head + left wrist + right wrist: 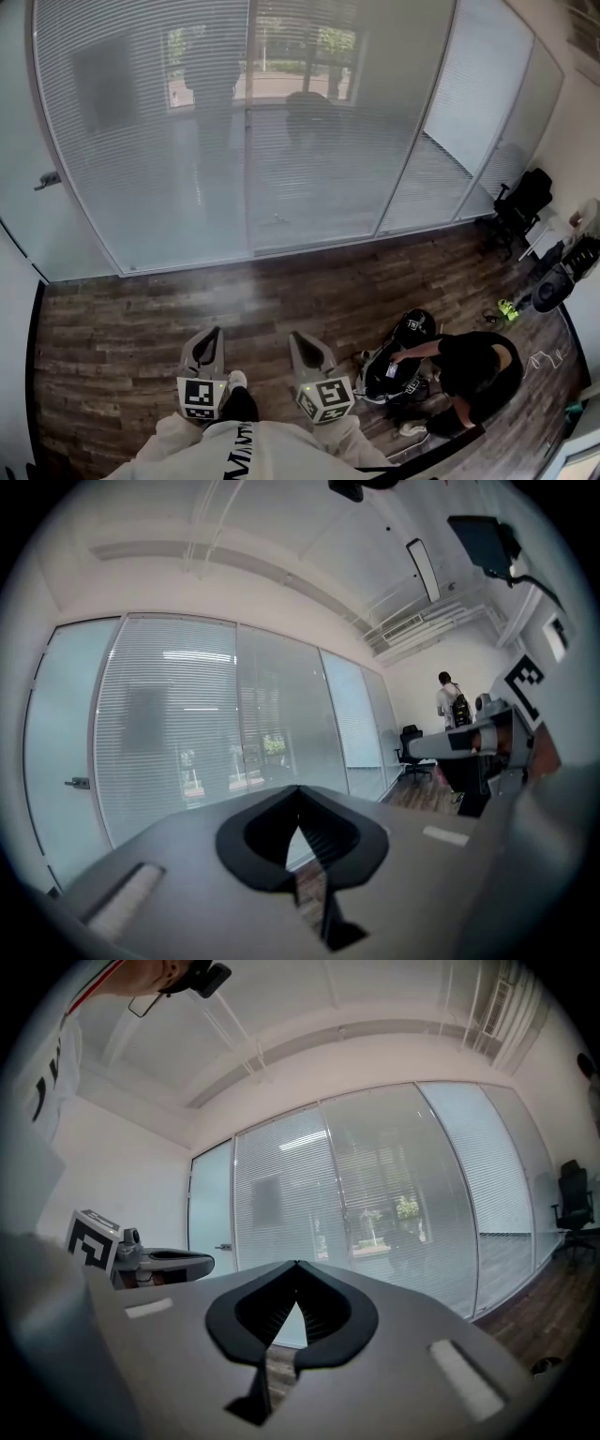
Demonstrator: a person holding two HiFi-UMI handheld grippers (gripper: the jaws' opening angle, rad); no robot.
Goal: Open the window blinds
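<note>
The window blinds [244, 131] hang lowered over the glass wall ahead, their slats turned nearly closed, and trees and a street show only dimly through them. They also fill the left gripper view [178, 733] and the right gripper view [375, 1213]. My left gripper [208, 339] and right gripper [302, 339] are held side by side low in the head view, over the wooden floor and well short of the glass. The left gripper [299, 789] and the right gripper [296, 1265] are both shut with nothing between the jaws.
A frosted glass door with a handle [47, 180] is left of the blinds. At the right a person [473, 366] crouches over a black backpack [398, 370]. A black office chair [520, 206] stands by the right wall, with small items on the floor near it.
</note>
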